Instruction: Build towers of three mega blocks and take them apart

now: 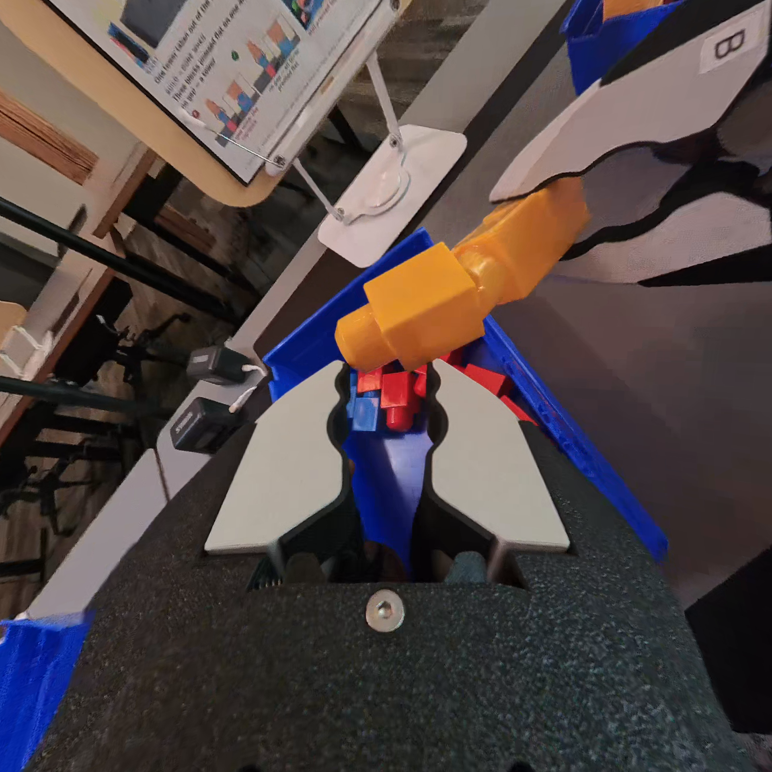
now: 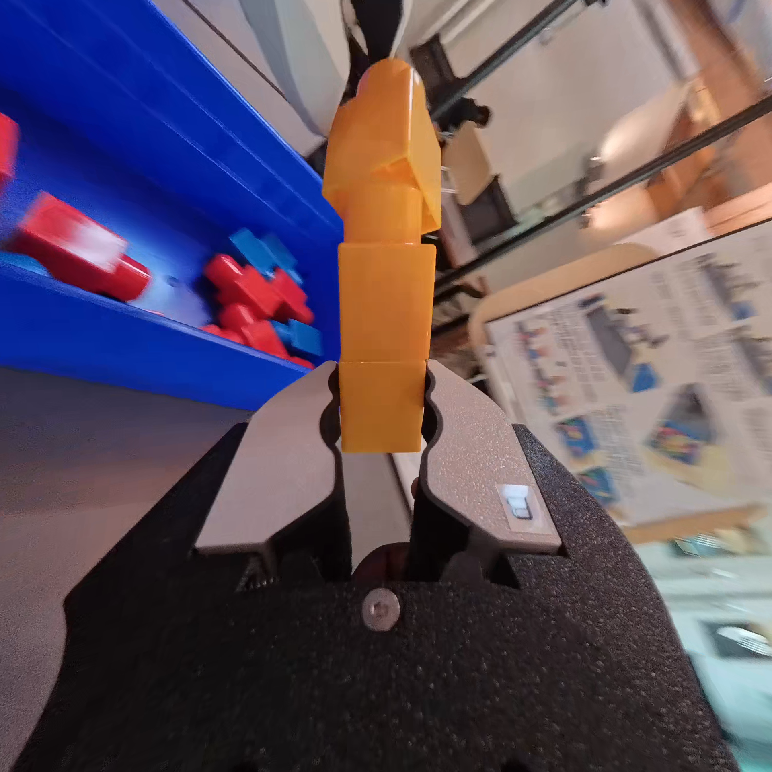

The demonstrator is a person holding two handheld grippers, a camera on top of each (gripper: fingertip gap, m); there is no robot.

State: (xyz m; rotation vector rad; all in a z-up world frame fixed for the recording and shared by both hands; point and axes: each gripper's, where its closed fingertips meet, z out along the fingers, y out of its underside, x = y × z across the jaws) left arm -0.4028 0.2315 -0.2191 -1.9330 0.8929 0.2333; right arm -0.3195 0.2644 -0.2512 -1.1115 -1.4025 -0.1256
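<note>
My right gripper (image 2: 382, 365) is shut on the bottom block of an orange tower of three mega blocks (image 2: 384, 300). The top orange block (image 2: 382, 138) is tilted and partly off the tower. In the left wrist view this tilted block (image 1: 417, 313) lies just past the tips of my left gripper (image 1: 390, 367), whose jaws stand about a block's width apart with nothing clearly between them. The right gripper (image 1: 539, 234) comes in from the upper right. Below them is a blue bin (image 1: 309, 346) holding several loose red blocks (image 1: 392, 390) and blue blocks (image 1: 365, 411). The bin (image 2: 125, 351) also shows in the right wrist view.
An instruction sheet (image 1: 234, 75) stands on a white stand (image 1: 401, 184) behind the bin. Another blue bin (image 1: 605, 37) is at the far right and one (image 1: 33, 689) at the near left. Two black boxes (image 1: 209, 363) sit at the table's edge.
</note>
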